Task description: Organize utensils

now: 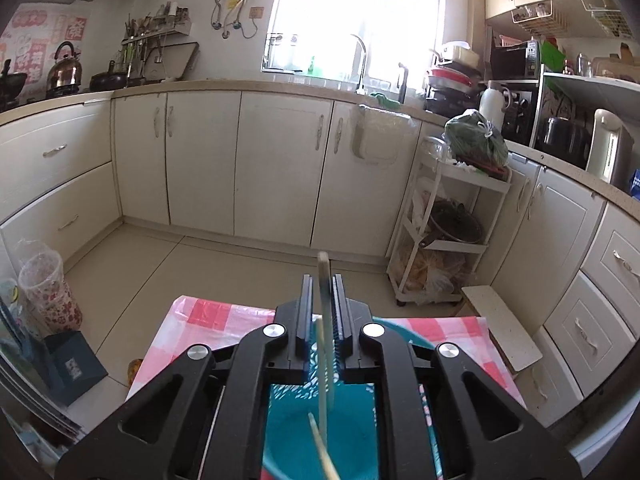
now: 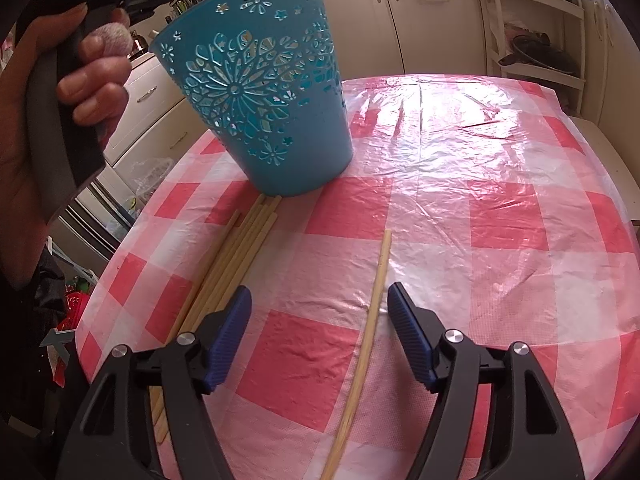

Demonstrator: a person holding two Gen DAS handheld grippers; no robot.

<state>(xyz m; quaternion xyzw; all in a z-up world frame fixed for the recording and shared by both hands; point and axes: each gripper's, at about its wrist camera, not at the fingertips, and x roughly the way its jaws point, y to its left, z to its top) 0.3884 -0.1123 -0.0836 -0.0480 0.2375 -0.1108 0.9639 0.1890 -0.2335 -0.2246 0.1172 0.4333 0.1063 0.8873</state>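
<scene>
The counter [image 2: 480,200], covered in pink checked plastic, is carrying a teal cutout bucket [image 2: 264,92] with a bundle of chopsticks [image 2: 236,256] lying beside its base. The left gripper [image 1: 323,280] is hovering over the bucket, its fingers [image 1: 306,312] slightly apart around 1 upright chopstick [image 1: 326,320]. The right gripper [image 2: 320,300] is waiting, fingers [image 2: 408,336] spread wide around a single chopstick [image 2: 372,312] lying flat.

The cup [image 2: 264,92] stood on the table [image 2: 500,208]; before it lay a chopstick bundle [image 2: 232,256], and a lone chopstick [image 2: 372,304] to their right.
</scene>
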